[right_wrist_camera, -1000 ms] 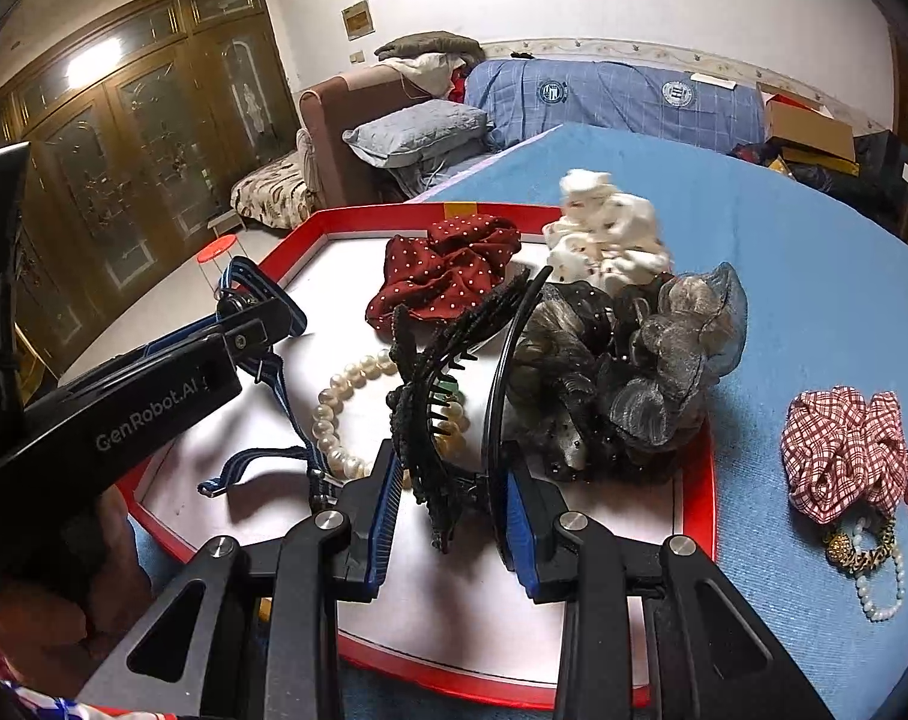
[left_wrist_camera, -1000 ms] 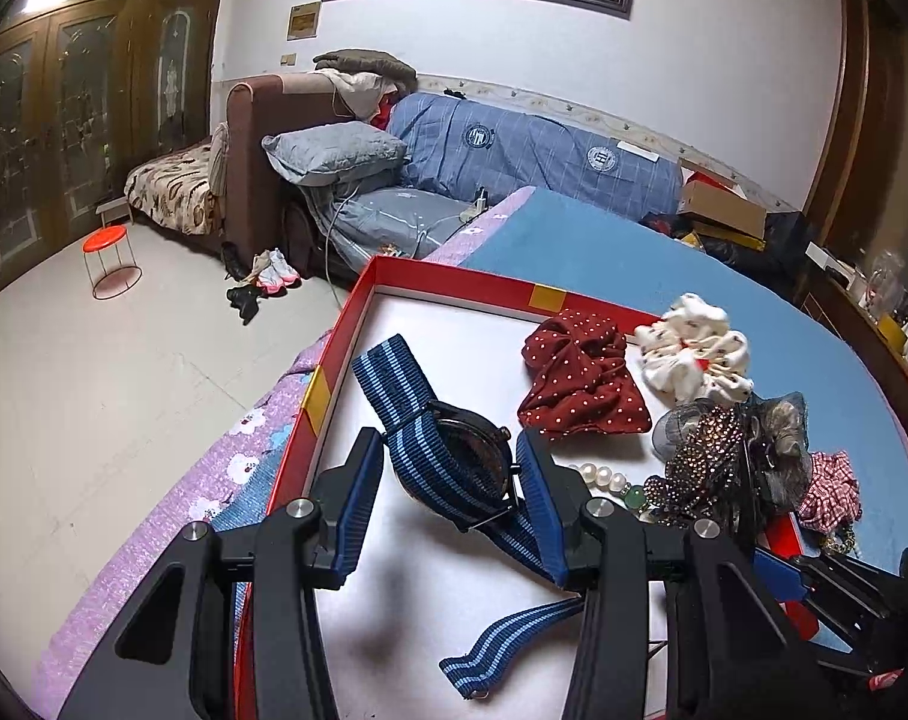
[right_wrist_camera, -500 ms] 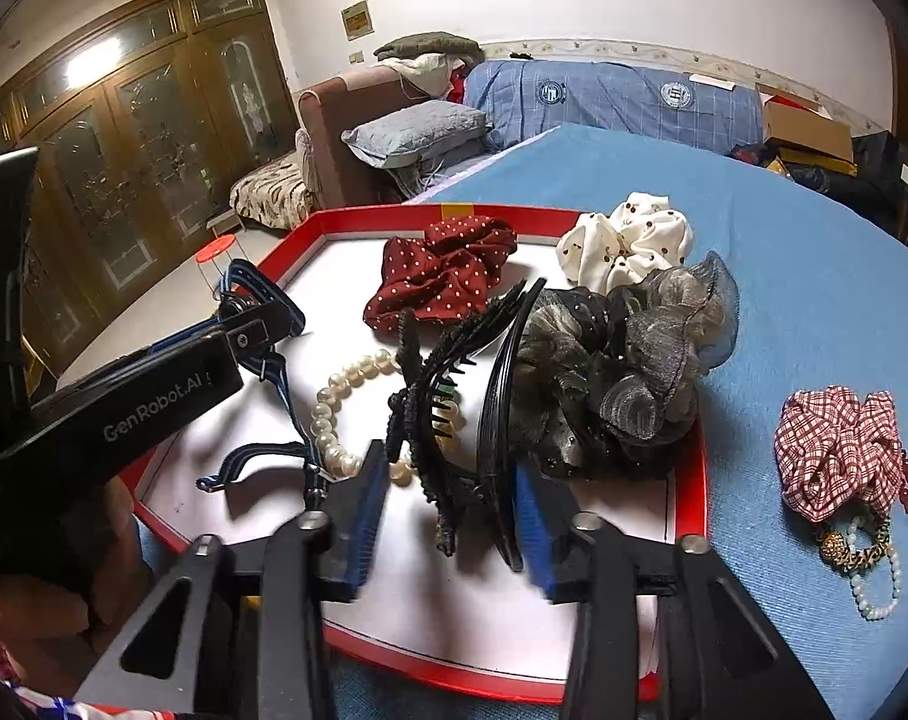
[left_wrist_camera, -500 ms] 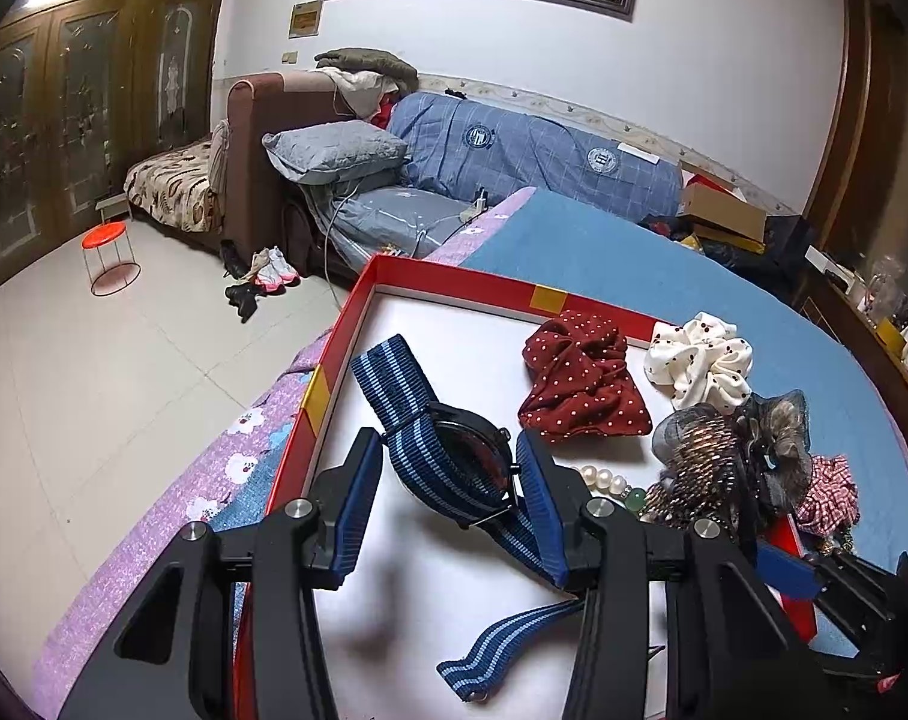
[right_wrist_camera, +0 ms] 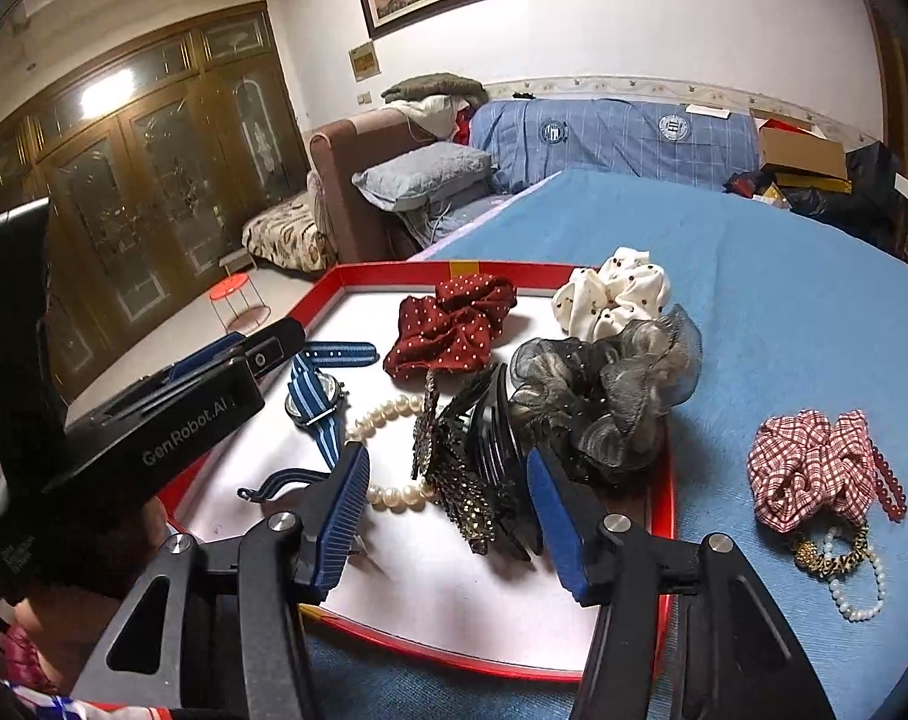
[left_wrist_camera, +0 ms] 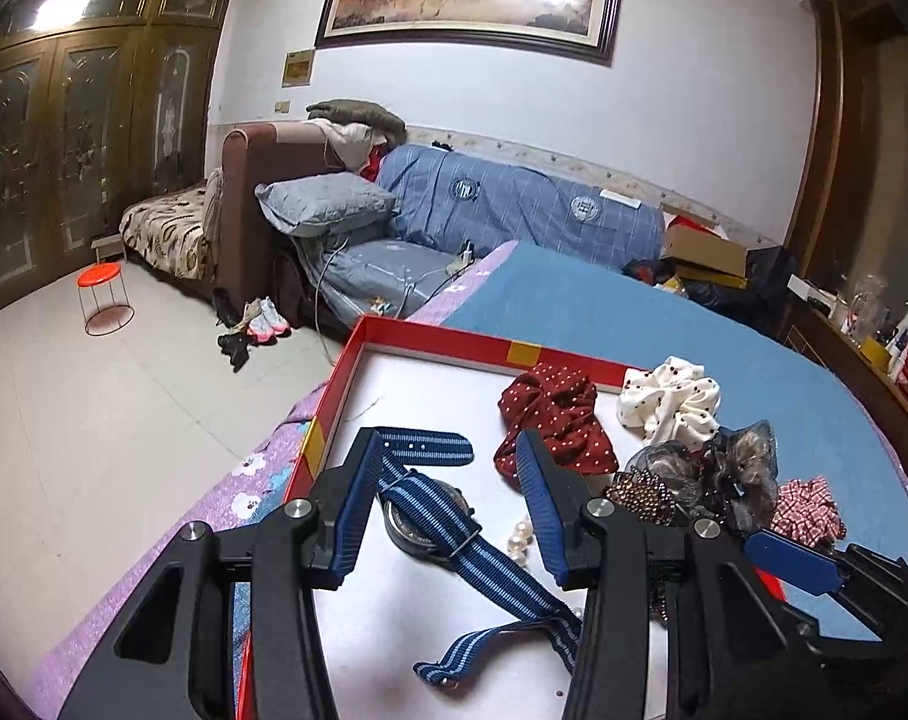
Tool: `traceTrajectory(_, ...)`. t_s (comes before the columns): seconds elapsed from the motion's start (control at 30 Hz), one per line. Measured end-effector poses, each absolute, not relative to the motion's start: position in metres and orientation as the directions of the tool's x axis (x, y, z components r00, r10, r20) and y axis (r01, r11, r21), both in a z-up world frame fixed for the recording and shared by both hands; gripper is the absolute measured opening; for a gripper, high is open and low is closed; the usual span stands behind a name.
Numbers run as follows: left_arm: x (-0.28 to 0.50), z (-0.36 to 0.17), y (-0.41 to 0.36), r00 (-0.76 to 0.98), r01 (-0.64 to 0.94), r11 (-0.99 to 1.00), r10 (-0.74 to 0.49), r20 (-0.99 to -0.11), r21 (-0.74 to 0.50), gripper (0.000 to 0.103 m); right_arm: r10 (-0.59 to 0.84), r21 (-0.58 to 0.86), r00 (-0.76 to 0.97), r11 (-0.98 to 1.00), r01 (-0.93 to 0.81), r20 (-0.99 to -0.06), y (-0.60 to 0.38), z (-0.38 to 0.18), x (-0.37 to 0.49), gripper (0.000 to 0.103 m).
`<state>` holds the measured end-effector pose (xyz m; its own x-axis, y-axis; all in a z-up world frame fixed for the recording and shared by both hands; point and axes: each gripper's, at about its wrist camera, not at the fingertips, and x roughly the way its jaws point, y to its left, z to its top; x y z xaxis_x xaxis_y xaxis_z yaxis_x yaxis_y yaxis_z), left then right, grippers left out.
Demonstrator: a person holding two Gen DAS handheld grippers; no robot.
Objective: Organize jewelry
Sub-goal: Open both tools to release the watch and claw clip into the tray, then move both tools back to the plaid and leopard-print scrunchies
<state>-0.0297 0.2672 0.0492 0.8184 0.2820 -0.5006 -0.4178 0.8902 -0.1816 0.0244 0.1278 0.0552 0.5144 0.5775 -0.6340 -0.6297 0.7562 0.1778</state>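
Lying inside the red tray (right_wrist_camera: 670, 504), a black hair claw (right_wrist_camera: 484, 468) with a beaded side rests on the white floor near the tray's right wall, between the blue pads of the right gripper (right_wrist_camera: 450, 510). Its jaws have just been opening and now stand spread, neither pad pressing the claw. A pearl bracelet (right_wrist_camera: 387, 450) lies just left of the claw, and a grey gauze scrunchie (right_wrist_camera: 610, 396) sits against the tray's right wall. Toward the tray's far wall lie a maroon dotted scrunchie (right_wrist_camera: 454, 330) and a cream dotted scrunchie (right_wrist_camera: 613, 294). At the tray's left side, a blue striped watch (left_wrist_camera: 429, 516) lies on the floor between the fingers of the left gripper (left_wrist_camera: 447, 510), whose jaws are spread, not visibly pinching it. Outside the tray to its right, on the blue cloth (right_wrist_camera: 784, 312), sit a red checked scrunchie (right_wrist_camera: 814, 468) and bead bracelets (right_wrist_camera: 844, 564).
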Motion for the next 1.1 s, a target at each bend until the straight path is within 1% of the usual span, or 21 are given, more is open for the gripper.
traceTrajectory(0.27, -0.035, 0.054, 0.265, 0.835, -0.422, 0.887, 0.298, -0.463, -0.188, 0.046, 0.612, 0.223, 0.514, 0.747, -0.627, -0.601, 0.111, 0.064, 0.021, 0.060)
traceTrajectory(0.43, -0.035, 0.055, 0.262, 0.832, -0.424, 0.890, 0.309, -0.461, -0.169, 0.046, 0.625, 0.240, 0.522, 0.744, -0.624, -0.580, 0.100, 0.070, 0.020, 0.060)
traceTrajectory(0.67, -0.041, 0.064, 0.246, 0.844, -0.396, 0.907, 0.297, -0.446, -0.145, 0.046, 0.611, 0.254, 0.560, 0.770, -0.586, -0.560, 0.066, 0.080, 0.026, 0.060)
traceTrajectory(0.77, -0.043, 0.072, 0.232, 0.857, -0.349, 0.925, 0.252, -0.449, -0.147, 0.046, 0.586, 0.257, 0.593, 0.796, -0.548, -0.552, 0.040, 0.084, 0.033, 0.060)
traceTrajectory(1.0, -0.038, 0.090, 0.186, 0.873, -0.220, 0.967, 0.135, -0.468, -0.132, 0.046, 0.513, 0.319, 0.658, 0.859, -0.402, -0.551, -0.046, 0.087, 0.062, 0.059)
traceTrajectory(1.1, -0.030, 0.091, 0.164, 0.862, -0.161, 0.979, 0.077, -0.501, -0.127, 0.046, 0.451, 0.325, 0.694, 0.891, -0.316, -0.561, -0.080, 0.084, 0.070, 0.059)
